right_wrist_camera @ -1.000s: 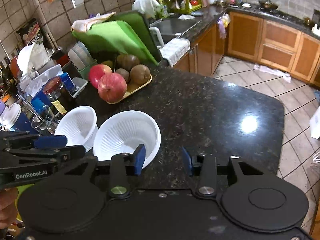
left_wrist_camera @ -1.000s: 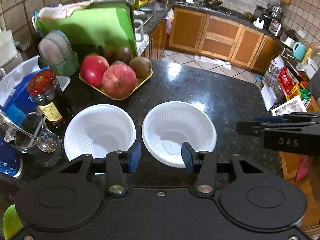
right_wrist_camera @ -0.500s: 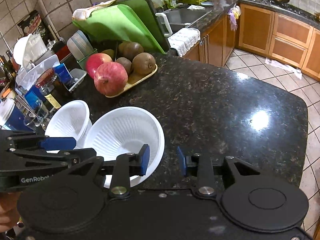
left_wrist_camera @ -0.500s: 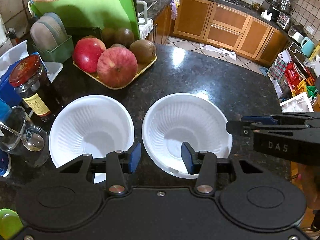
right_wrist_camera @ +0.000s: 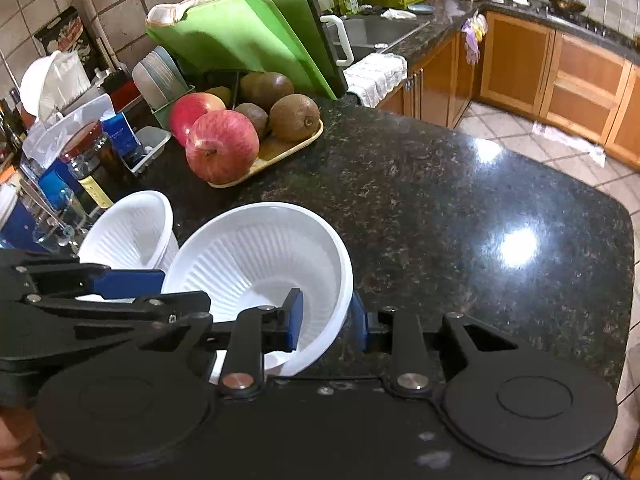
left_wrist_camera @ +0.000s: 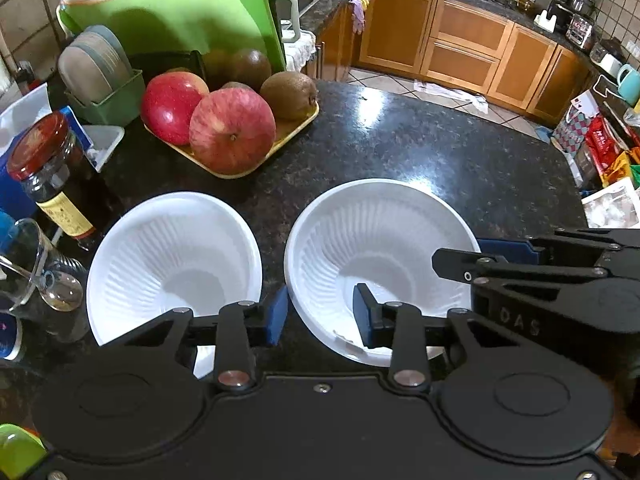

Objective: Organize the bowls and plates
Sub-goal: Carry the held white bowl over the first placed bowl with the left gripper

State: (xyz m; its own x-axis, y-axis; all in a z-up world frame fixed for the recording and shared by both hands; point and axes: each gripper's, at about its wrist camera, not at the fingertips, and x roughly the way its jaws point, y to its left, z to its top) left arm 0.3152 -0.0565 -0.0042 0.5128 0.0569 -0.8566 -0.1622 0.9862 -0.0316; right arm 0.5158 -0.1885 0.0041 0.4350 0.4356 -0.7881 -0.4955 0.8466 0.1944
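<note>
Two white bowls sit side by side on the dark desk. Left tongs (left_wrist_camera: 320,314) and right tongs (right_wrist_camera: 326,320) (both just closing) each straddle the right bowl's (left_wrist_camera: 380,240) near rim, not yet gripping; the left bowl (left_wrist_camera: 172,252) is untouched.

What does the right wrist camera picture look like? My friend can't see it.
The right gripper straddles the rim of a white bowl on a dark stone counter, its jaws just closing. A second white bowl sits left, with a tray of apples and kiwis behind.
</note>
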